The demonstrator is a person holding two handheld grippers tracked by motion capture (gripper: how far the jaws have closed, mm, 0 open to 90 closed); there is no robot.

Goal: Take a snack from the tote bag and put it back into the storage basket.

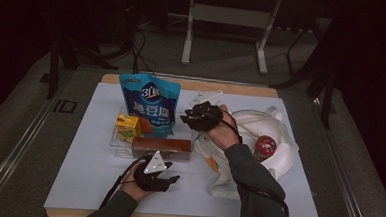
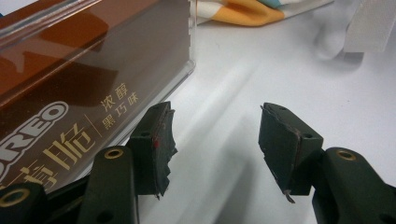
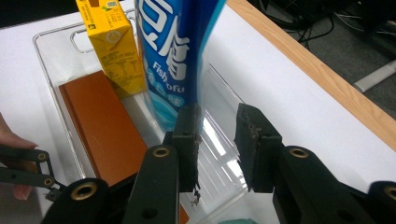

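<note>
Hovering right gripper fingers parted, grasping nothing, beside blue pouch; advising closing squarely; left gripper released.

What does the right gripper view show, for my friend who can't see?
Two black tongs stand open over a clear tray, with nothing between them. In the tray stand a blue snack bag and a yellow juice carton, beside a brown box.
</note>
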